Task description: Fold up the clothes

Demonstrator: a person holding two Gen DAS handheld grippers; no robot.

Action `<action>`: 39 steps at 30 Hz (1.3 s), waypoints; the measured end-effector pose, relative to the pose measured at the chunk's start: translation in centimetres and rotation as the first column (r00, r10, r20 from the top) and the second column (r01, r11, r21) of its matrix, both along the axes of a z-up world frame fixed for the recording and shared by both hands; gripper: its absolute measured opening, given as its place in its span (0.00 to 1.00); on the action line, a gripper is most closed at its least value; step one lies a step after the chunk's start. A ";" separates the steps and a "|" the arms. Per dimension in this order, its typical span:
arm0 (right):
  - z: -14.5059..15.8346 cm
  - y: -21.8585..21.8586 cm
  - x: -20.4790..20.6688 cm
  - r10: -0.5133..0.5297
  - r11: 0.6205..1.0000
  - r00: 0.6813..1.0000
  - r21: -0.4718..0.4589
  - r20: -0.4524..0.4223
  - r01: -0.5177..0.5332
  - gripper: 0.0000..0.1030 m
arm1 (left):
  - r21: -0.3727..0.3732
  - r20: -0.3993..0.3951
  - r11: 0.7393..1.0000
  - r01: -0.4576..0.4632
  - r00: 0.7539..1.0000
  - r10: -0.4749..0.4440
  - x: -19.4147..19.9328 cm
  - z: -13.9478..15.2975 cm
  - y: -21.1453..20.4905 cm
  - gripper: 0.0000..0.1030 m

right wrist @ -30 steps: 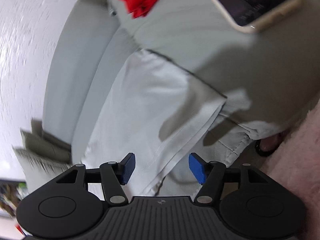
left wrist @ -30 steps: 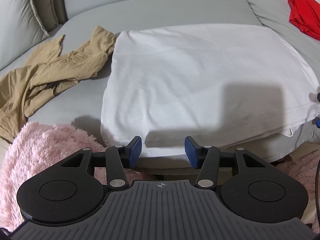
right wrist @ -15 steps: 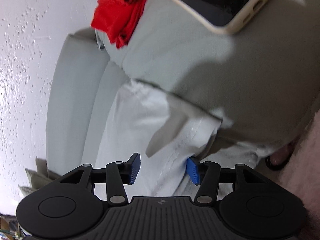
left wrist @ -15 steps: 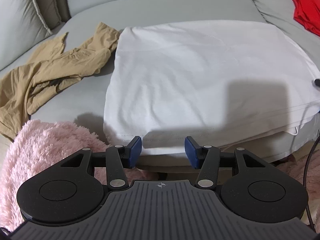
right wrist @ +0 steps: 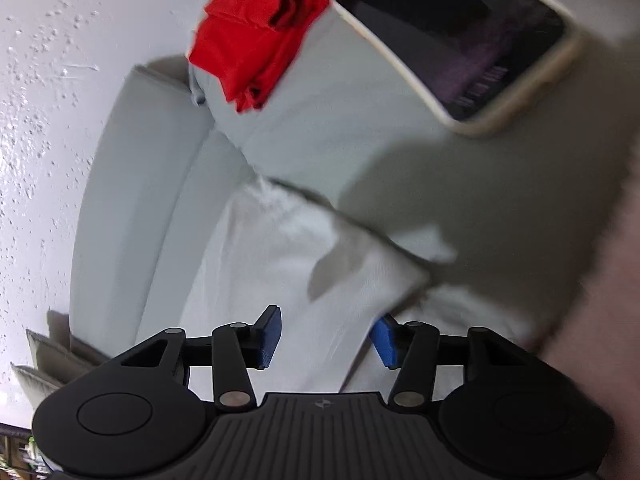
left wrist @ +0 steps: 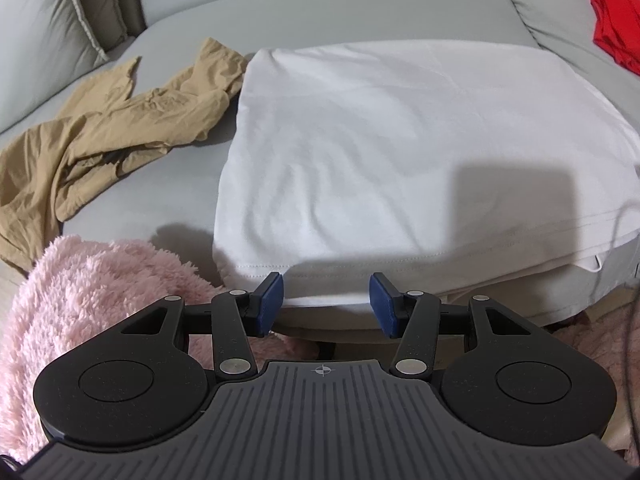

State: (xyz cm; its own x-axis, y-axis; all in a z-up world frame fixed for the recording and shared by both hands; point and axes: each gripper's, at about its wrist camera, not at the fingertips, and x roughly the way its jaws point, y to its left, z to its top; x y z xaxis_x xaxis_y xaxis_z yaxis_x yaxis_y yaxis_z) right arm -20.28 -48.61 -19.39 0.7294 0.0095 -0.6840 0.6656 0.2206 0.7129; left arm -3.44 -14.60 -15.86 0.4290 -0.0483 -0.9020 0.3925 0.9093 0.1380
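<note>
The white shirt (left wrist: 400, 160) lies folded flat on the seat of a grey sofa (left wrist: 320, 8). It makes a wide rectangle, and its front hem hangs a little over the front edge of the seat. In the left wrist view, a large dark shadow falls on the right part of the cloth.

The left gripper (left wrist: 326, 308) hangs just in front of this hem. Its jaws are spread apart, the blue pads (left wrist: 272, 300) touch nothing, and the hem is seen in the gap between them but a little beyond.

The right gripper (right wrist: 326, 338) is at the right end of the same shirt (right wrist: 280, 280), where the layers of cloth make a corner. This view is blurred. The jaws stand apart and have narrowed a little just now. White cloth fills the space between them, and the right pad (right wrist: 386, 340) is partly covered by the edge of the cloth. I cannot tell if the pads press on it.

To the left of the shirt, a tan garment (left wrist: 100, 136) lies crumpled on the seat, its nearest part just beside the shirt's corner. A red garment (left wrist: 612, 20) lies on the right part of the sofa, well apart from the shirt. Near it, in the right wrist view, lies a phone (right wrist: 452, 36) in a pale case. A pink fluffy blanket (left wrist: 100, 300) is in front of the sofa, at the lower left.
</note>
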 end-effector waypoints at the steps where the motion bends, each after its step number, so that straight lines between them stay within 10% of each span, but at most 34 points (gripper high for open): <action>1: -0.3 0.3 -0.4 0.032 0.999 0.999 0.035 -0.005 -0.031 0.52 | 0.000 -0.003 1.000 -0.002 1.000 0.002 0.1 -0.1 -0.1 0.52; 13: -2.8 1.9 0.6 -0.014 0.993 0.994 0.119 0.105 0.002 0.45 | -0.023 0.000 1.000 0.005 1.000 -0.005 -0.1 0.3 0.1 0.52; 25: -3.5 0.4 2.1 -0.134 0.989 0.988 -0.049 0.077 0.138 0.33 | -0.030 0.000 1.000 -0.004 1.000 0.004 -0.2 0.5 0.4 0.52; 36: -2.6 0.0 5.3 -0.016 0.976 0.998 -0.218 0.061 0.029 0.29 | -0.037 0.003 0.999 -0.004 1.000 0.004 -0.2 0.5 0.7 0.52; 39: -2.2 -0.1 5.6 0.024 0.965 0.999 -0.262 0.022 -0.017 0.13 | -0.047 -0.002 0.999 -0.009 1.000 0.009 -0.1 0.5 0.9 0.52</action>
